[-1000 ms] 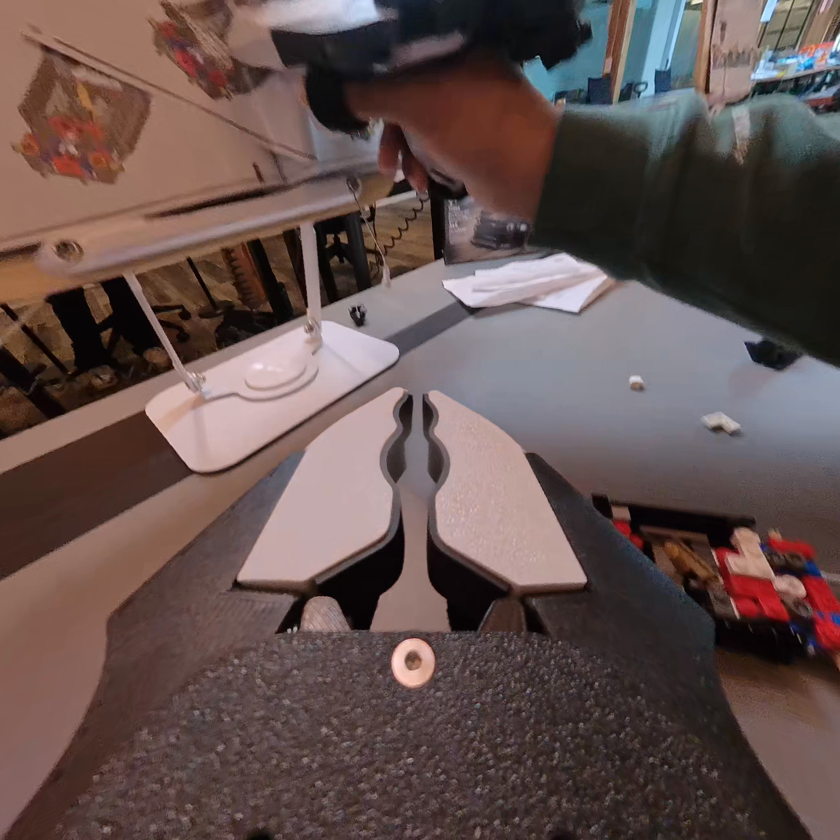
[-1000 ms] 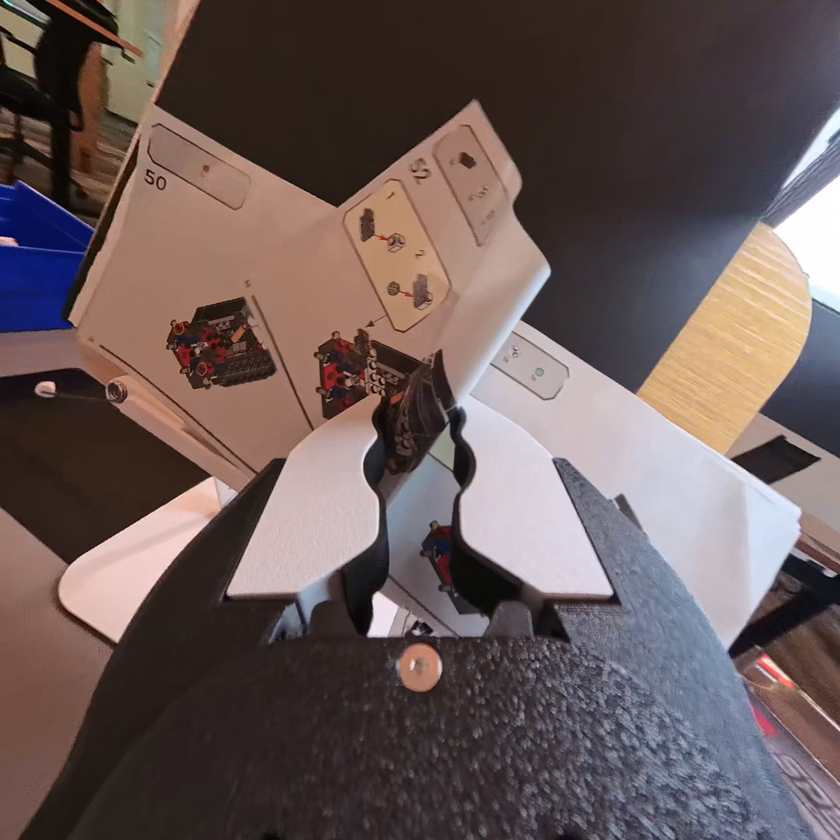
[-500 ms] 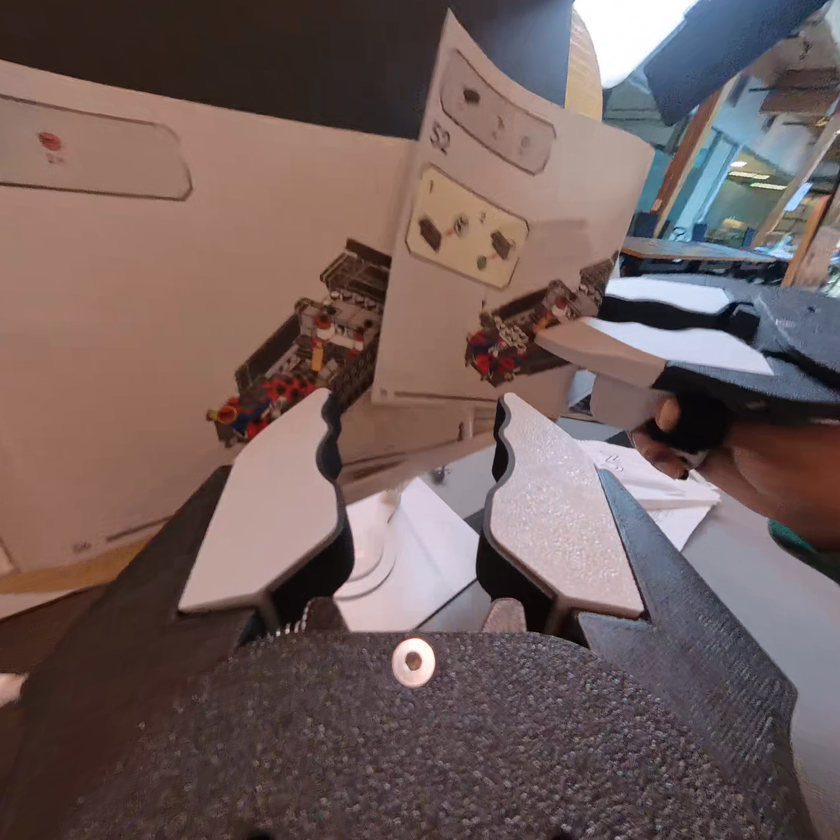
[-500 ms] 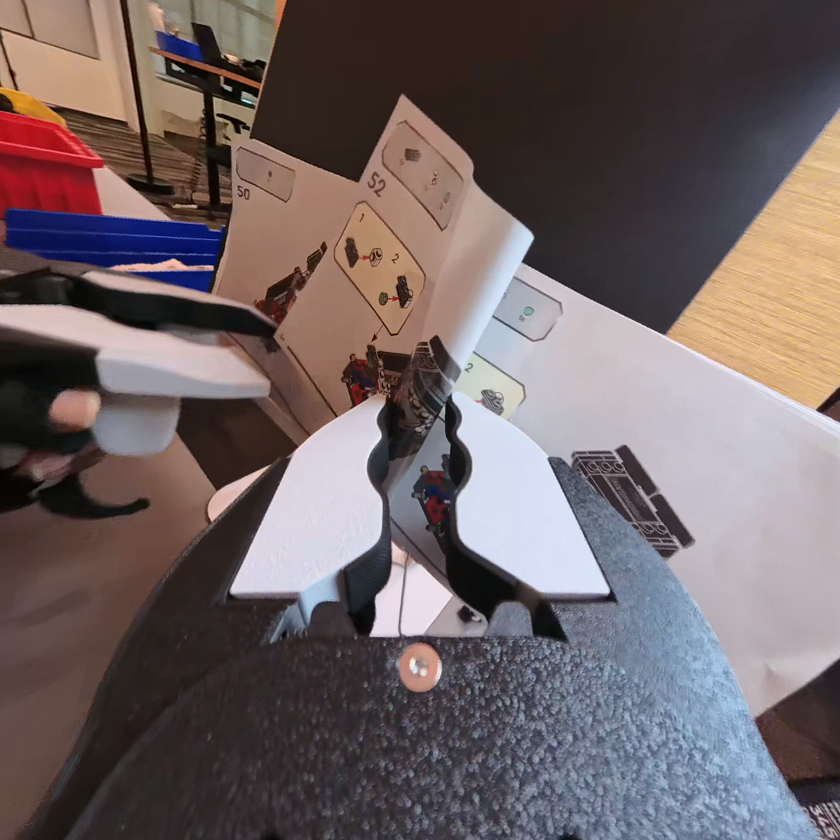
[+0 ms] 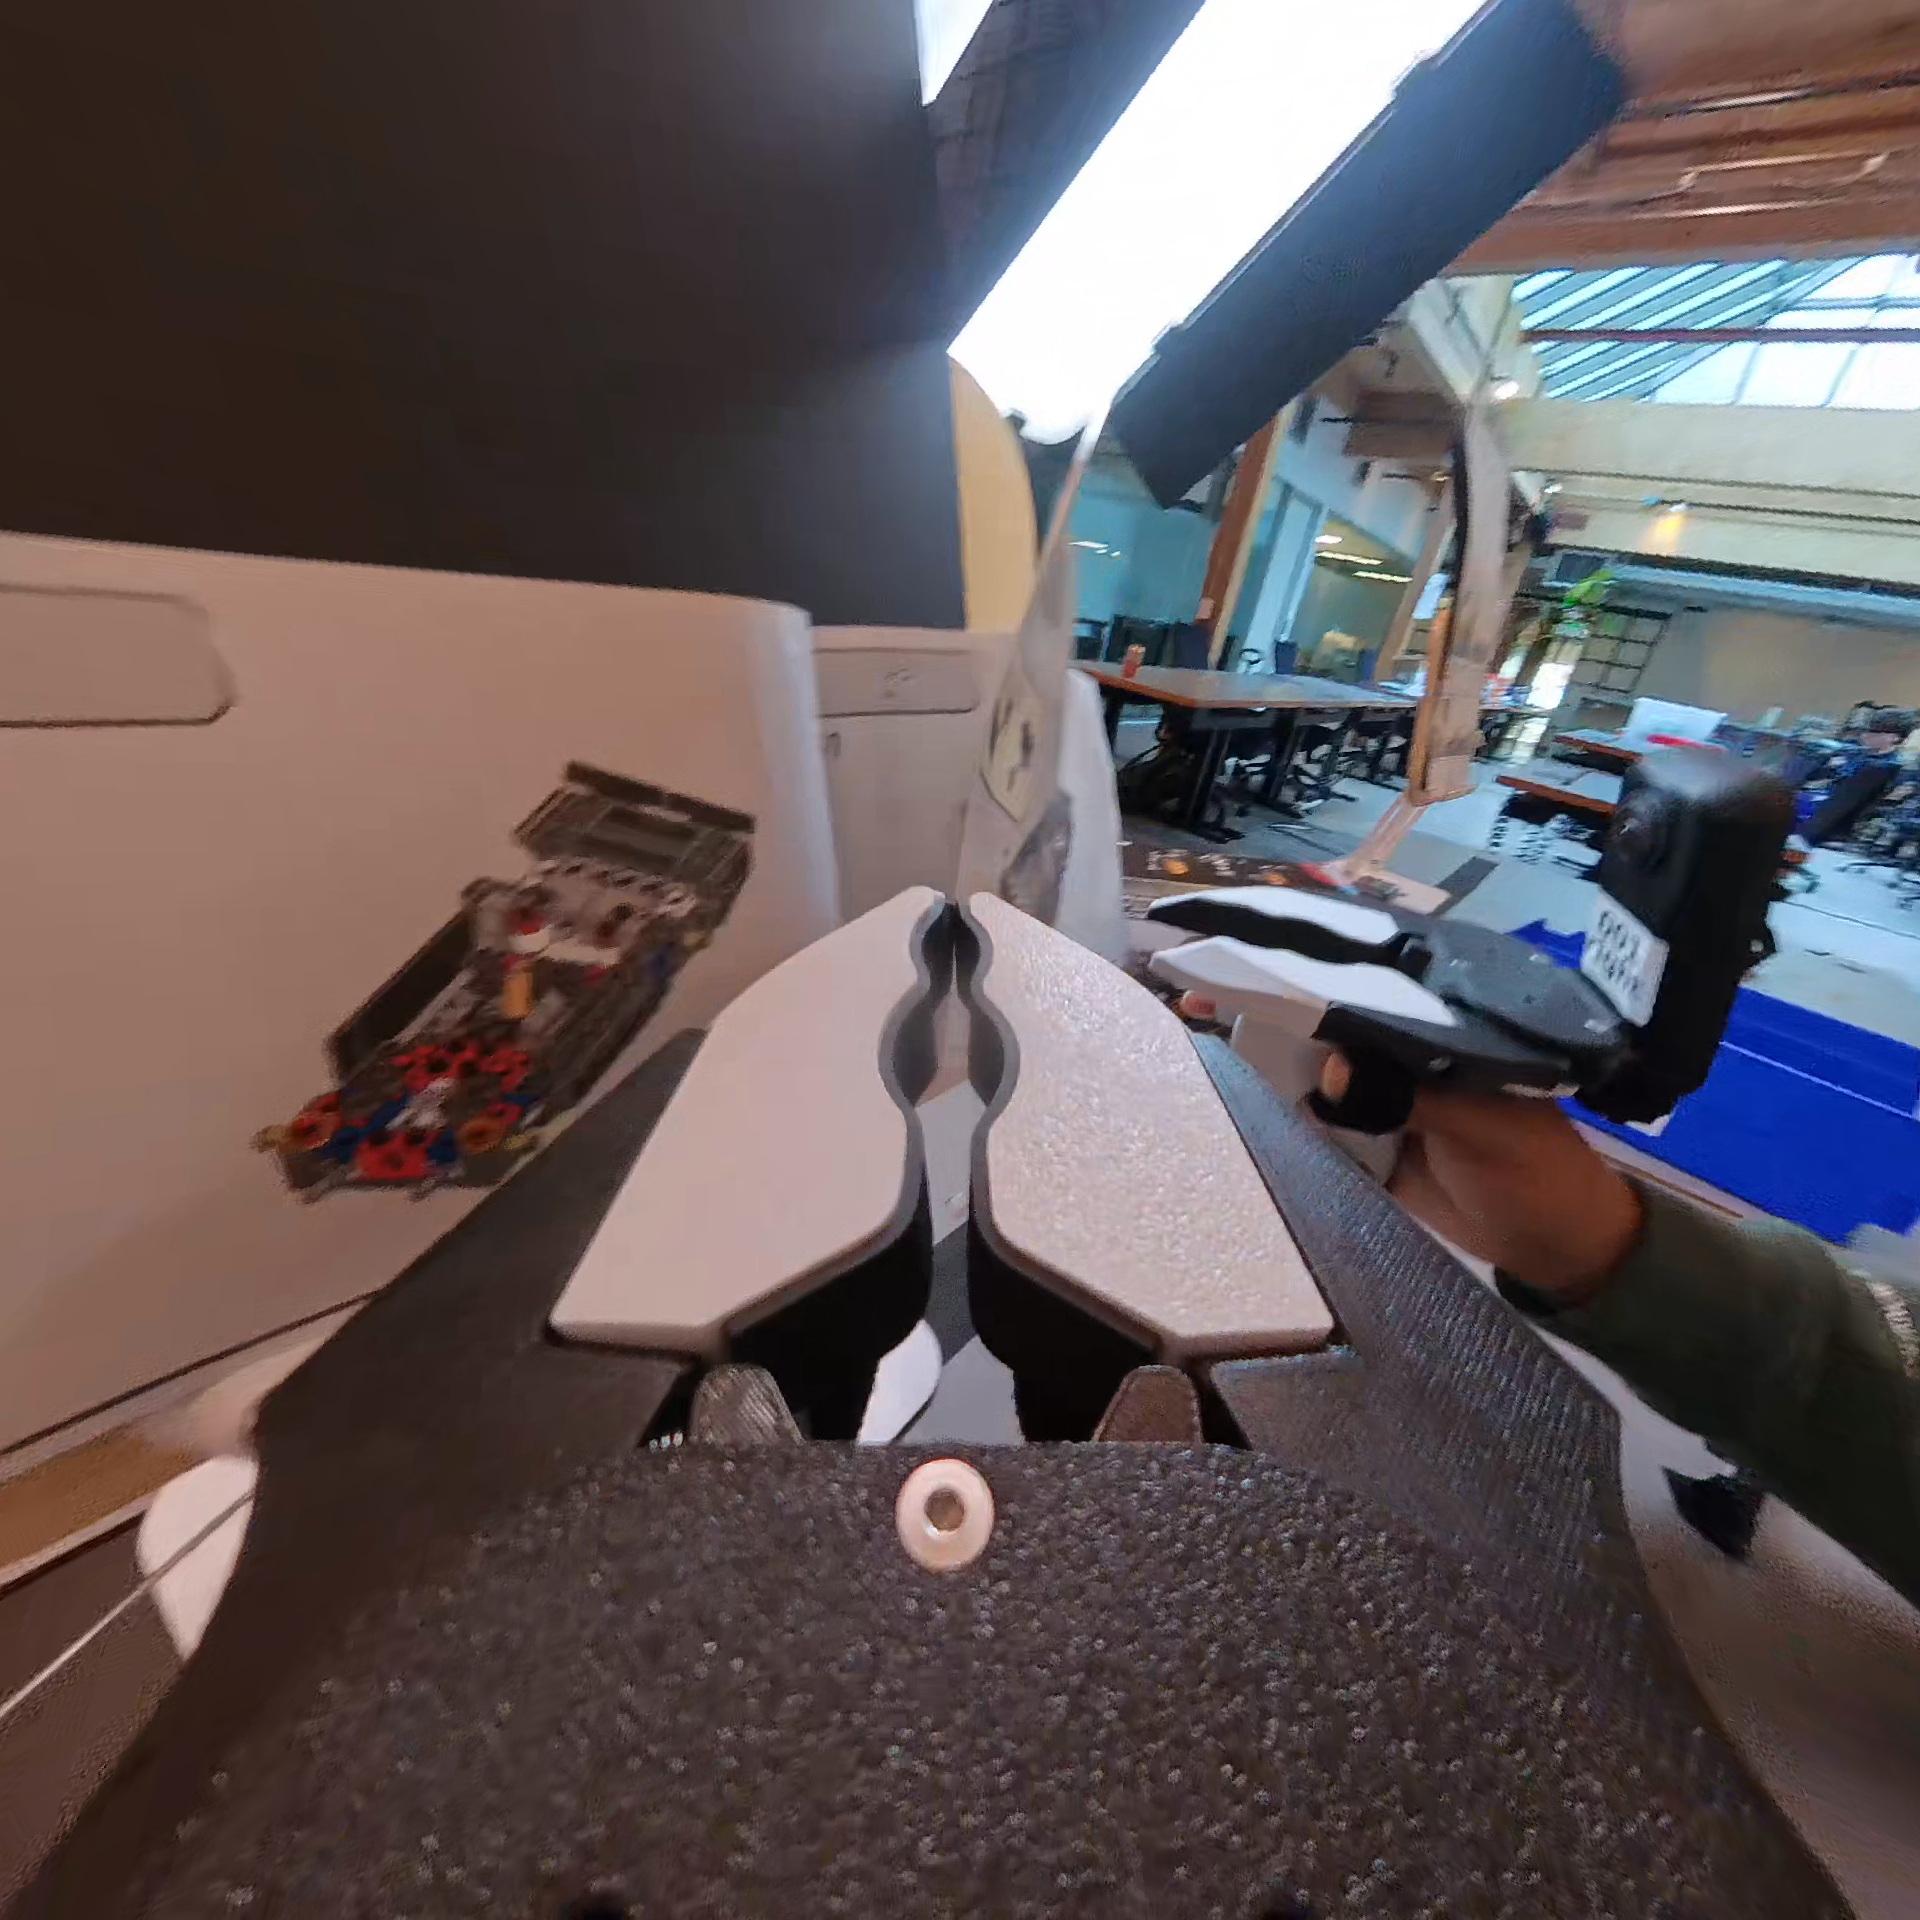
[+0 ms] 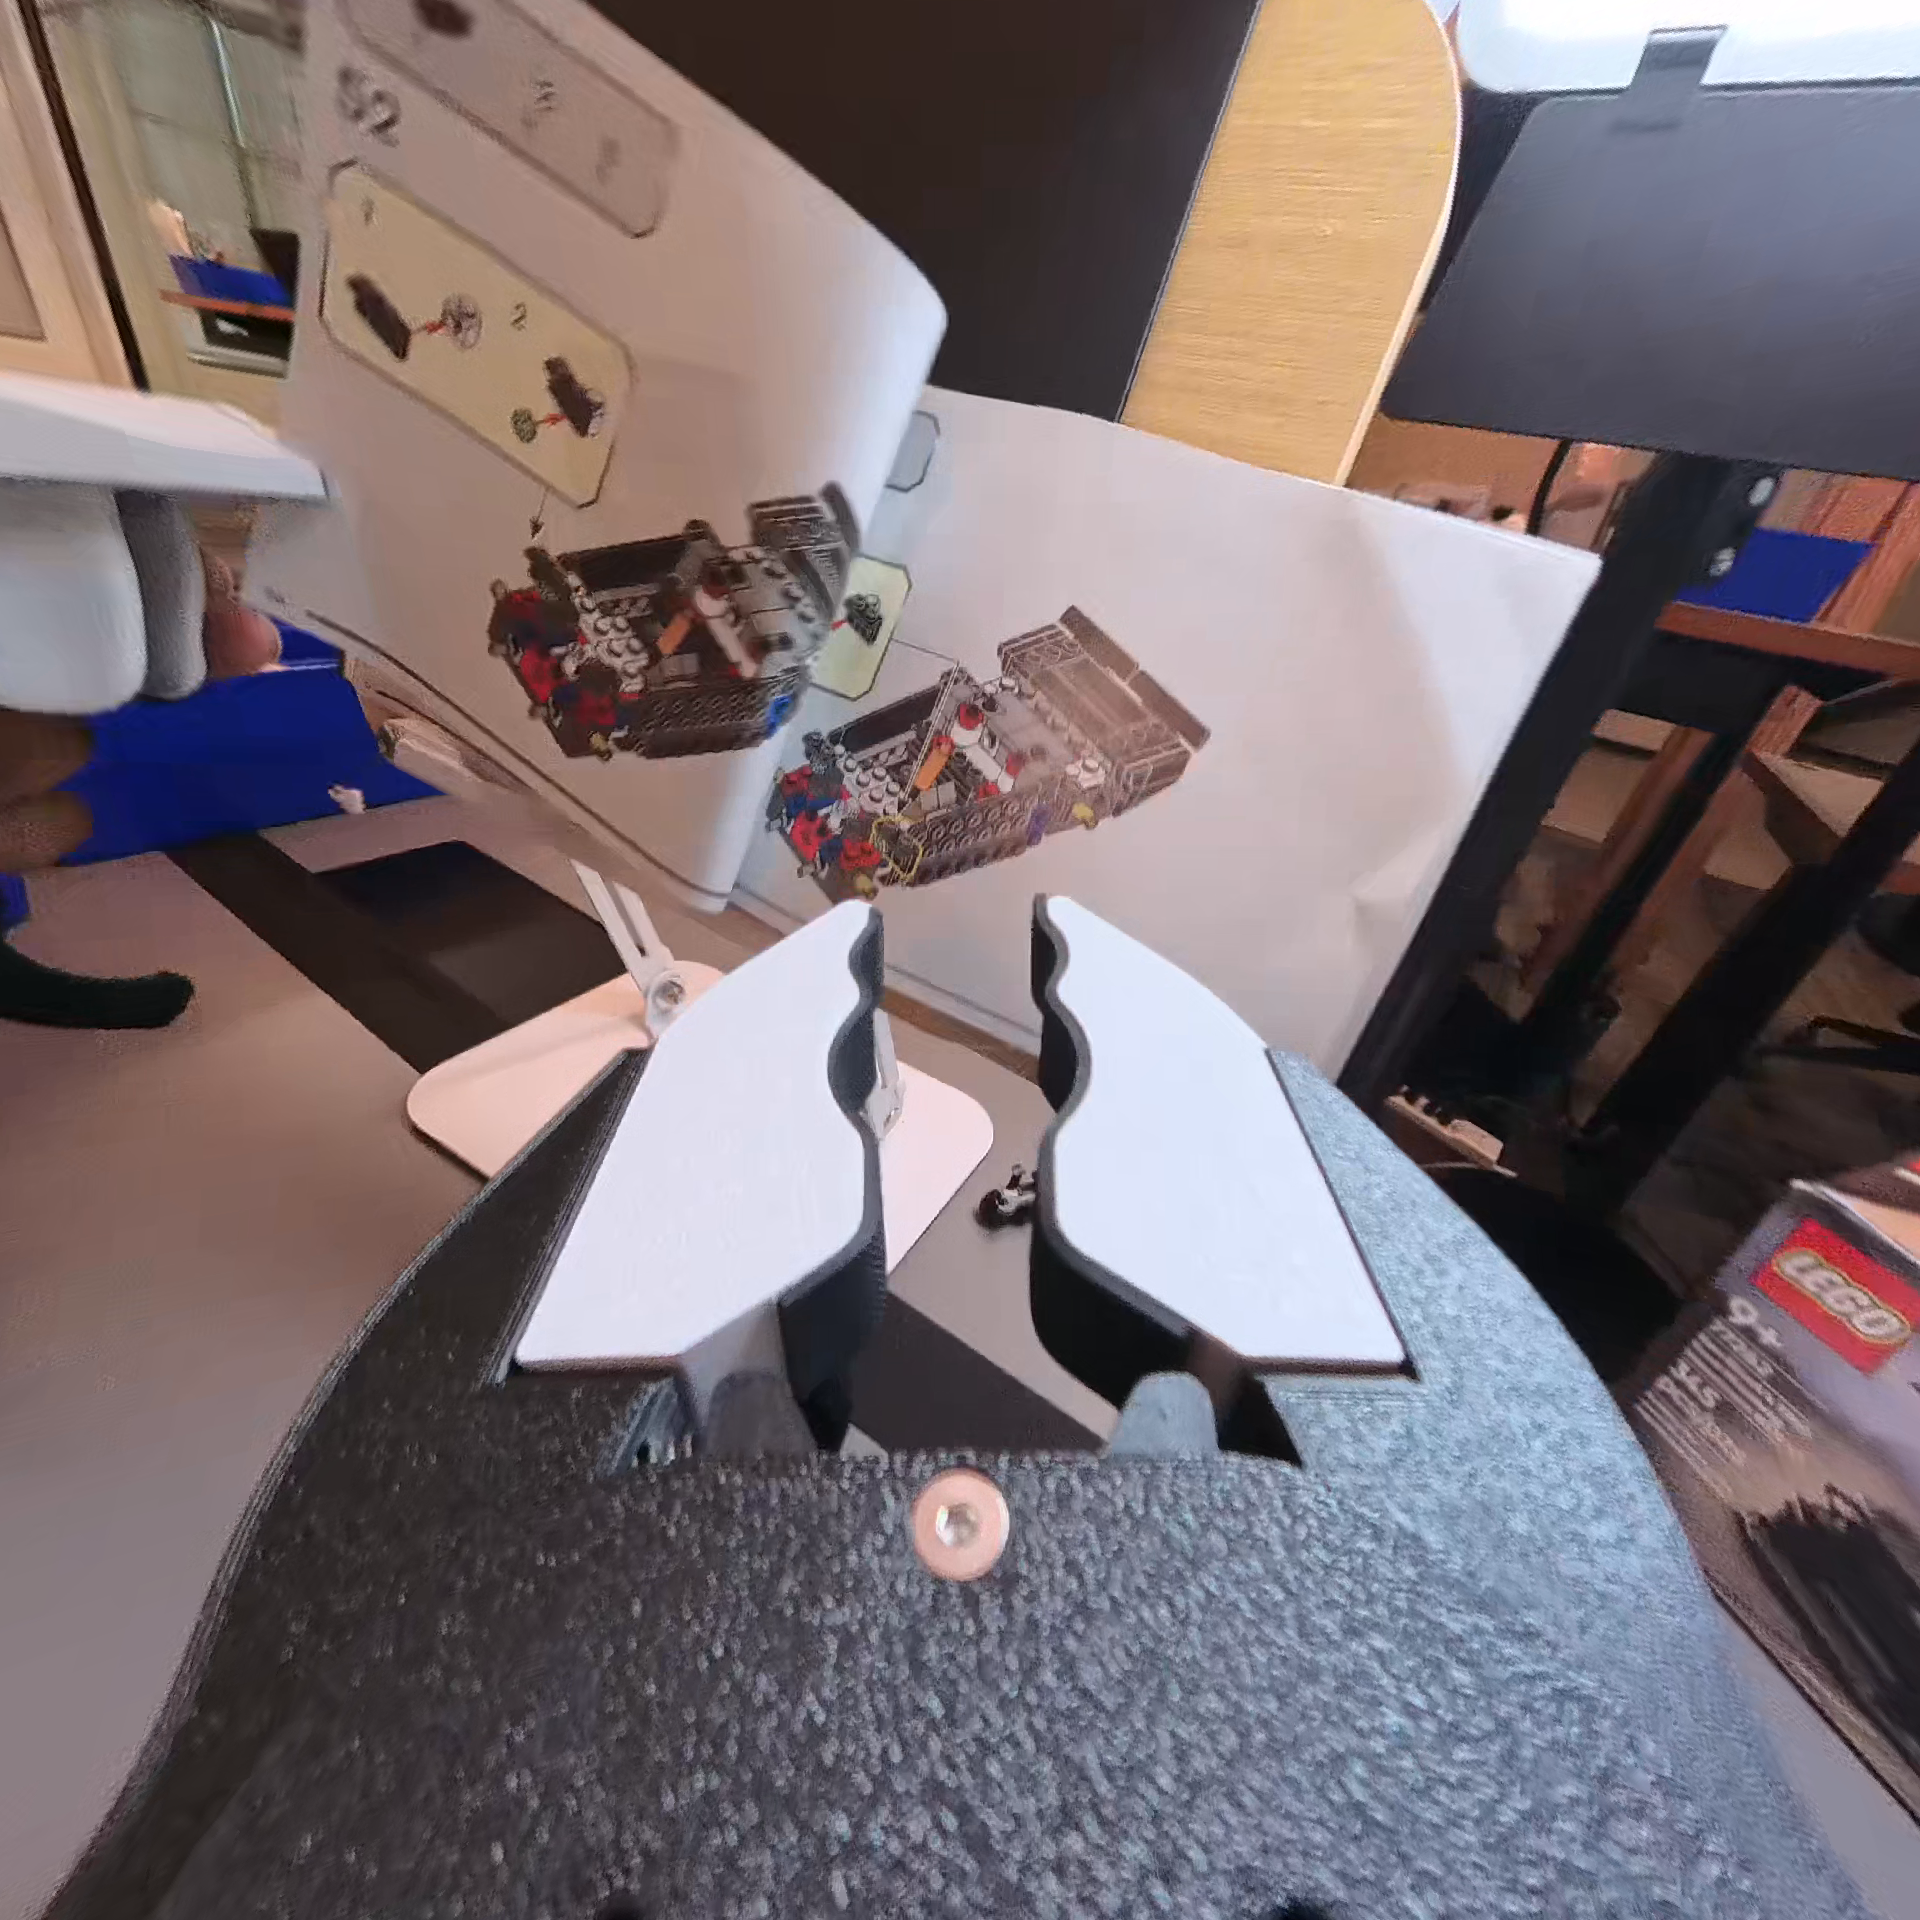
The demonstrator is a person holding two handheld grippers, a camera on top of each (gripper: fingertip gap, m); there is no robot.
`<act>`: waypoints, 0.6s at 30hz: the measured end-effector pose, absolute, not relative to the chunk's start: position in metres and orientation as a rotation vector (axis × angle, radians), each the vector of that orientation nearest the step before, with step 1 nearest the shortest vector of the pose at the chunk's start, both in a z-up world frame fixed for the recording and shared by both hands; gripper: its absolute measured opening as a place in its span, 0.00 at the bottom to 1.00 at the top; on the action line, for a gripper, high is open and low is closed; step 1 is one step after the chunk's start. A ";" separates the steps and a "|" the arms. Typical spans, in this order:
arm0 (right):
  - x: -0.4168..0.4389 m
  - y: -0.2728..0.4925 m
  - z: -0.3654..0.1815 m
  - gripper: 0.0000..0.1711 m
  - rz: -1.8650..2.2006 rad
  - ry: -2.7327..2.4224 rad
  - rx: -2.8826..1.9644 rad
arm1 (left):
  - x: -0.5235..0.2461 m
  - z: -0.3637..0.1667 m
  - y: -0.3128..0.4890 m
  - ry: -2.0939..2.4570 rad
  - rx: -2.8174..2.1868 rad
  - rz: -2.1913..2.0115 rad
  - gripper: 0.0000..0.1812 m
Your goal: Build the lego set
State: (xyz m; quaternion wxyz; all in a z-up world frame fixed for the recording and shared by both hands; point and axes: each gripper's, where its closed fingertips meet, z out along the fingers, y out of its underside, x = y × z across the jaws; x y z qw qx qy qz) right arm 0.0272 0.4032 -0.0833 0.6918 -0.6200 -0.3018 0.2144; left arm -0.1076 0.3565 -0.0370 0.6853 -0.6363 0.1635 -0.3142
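Observation:
The instruction booklet (image 5: 416,935) stands open on a white stand (image 6: 499,1091). It also shows in the right wrist view (image 6: 1299,644). My left gripper (image 5: 951,920) is shut on the lower edge of one loose page (image 5: 1023,790), which rises edge-on from its fingertips. In the right wrist view that page (image 6: 644,312) curls over to the left, where the left gripper (image 6: 301,483) pinches its edge. My right gripper (image 6: 956,914) is open with nothing between its fingers, in front of the booklet's right-hand page. It also shows at the right of the left wrist view (image 5: 1164,935).
A Lego box (image 6: 1829,1351) lies at the right on the grey table (image 6: 208,1195). A small black piece (image 6: 1006,1205) lies by the stand's base. A blue bin (image 6: 229,748) stands at the left. A black frame (image 6: 1558,779) stands behind the booklet at the right. The tips of one gripper are about 15 cm away from the tips of the other. The small black piece (image 6: 1006,1205) is about 25 cm from my right fingertips and 30 cm from my left.
My right gripper held the page, then let it go and drew back open. My left gripper swung up from the table, opened wide, then shut on the page.

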 end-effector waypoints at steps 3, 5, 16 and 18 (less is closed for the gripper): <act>0.042 0.378 -0.051 0.16 0.493 -0.554 -1.229 | -0.075 -0.029 0.346 0.450 -1.397 -0.738 0.00; 0.052 0.349 -0.011 0.14 0.492 -0.485 -1.063 | -0.048 -0.030 0.342 0.524 -1.389 -0.741 0.00; -0.029 0.365 -0.017 0.08 0.395 -0.882 -1.476 | 0.041 -0.080 0.361 0.712 -1.465 -0.740 0.09; -0.023 0.400 -0.040 0.00 0.371 -0.838 -1.597 | 0.039 -0.089 0.359 0.713 -1.502 -0.747 0.18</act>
